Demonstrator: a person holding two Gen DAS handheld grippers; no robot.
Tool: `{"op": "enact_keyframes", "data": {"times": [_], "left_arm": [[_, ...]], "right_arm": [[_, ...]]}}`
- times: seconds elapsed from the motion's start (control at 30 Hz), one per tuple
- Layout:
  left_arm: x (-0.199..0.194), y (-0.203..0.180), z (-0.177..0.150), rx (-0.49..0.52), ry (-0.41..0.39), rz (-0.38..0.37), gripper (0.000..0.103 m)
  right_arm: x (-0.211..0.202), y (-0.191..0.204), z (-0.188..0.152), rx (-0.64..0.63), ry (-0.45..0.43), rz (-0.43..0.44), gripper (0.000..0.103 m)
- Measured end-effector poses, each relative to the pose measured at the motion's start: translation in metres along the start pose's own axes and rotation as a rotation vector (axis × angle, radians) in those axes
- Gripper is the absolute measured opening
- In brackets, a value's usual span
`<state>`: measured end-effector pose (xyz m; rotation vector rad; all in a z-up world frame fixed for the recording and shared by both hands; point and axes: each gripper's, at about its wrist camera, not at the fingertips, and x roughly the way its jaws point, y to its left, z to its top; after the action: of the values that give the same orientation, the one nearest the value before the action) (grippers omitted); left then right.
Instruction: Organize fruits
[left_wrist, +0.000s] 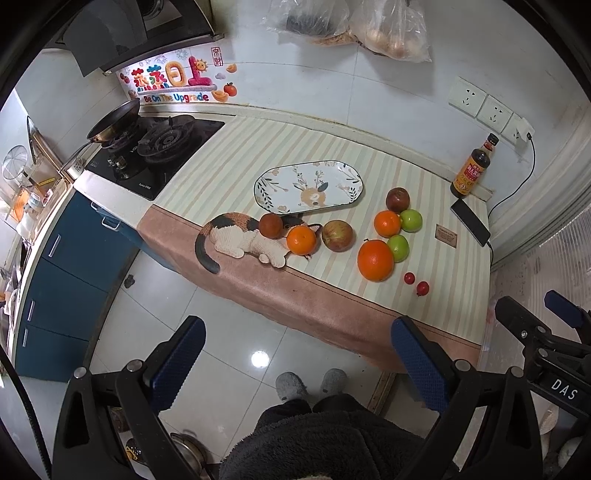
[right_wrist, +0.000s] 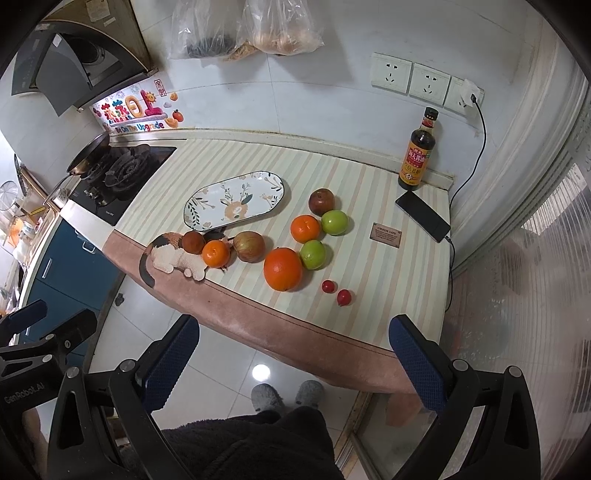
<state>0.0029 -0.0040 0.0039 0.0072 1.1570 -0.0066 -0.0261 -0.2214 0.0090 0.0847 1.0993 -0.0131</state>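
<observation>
An oval floral plate (left_wrist: 309, 187) (right_wrist: 236, 201) lies empty on the striped counter. In front of it lie several fruits: a big orange (left_wrist: 375, 260) (right_wrist: 283, 268), two smaller oranges (left_wrist: 301, 240) (left_wrist: 387, 223), two green apples (left_wrist: 410, 220) (left_wrist: 398, 248), a red-green apple (left_wrist: 337, 235) (right_wrist: 249, 246), two dark red fruits (left_wrist: 398, 199) (left_wrist: 270, 225) and two tiny red fruits (left_wrist: 409, 278) (left_wrist: 422, 288). My left gripper (left_wrist: 295, 362) and right gripper (right_wrist: 291, 363) are both open and empty, held back over the floor short of the counter's front edge.
A soy sauce bottle (right_wrist: 419, 150) and a phone (right_wrist: 423, 215) on a charging cable sit at the back right. A gas stove (left_wrist: 159, 147) with a pan (left_wrist: 114, 120) is at the left. Plastic bags (right_wrist: 251, 29) hang on the wall. A cat picture (left_wrist: 240, 240) is printed on the cloth.
</observation>
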Motion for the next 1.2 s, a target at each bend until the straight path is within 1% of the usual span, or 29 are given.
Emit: {"op": "enact_keyframes", "data": {"times": [0.47,1.2], "left_arm": [[0.003,-0.004,0.001,0.0,0.006,-0.004,0.103],[-0.003,-0.005,-0.005,-0.004,-0.006,-0.007,0.103]], "right_arm": [[0.004,-0.006,0.0,-0.002,0.007,-0.005,0.103],[-0.01,-0.004,0.001,-0.009,-0.003,-0.002,0.103]]}}
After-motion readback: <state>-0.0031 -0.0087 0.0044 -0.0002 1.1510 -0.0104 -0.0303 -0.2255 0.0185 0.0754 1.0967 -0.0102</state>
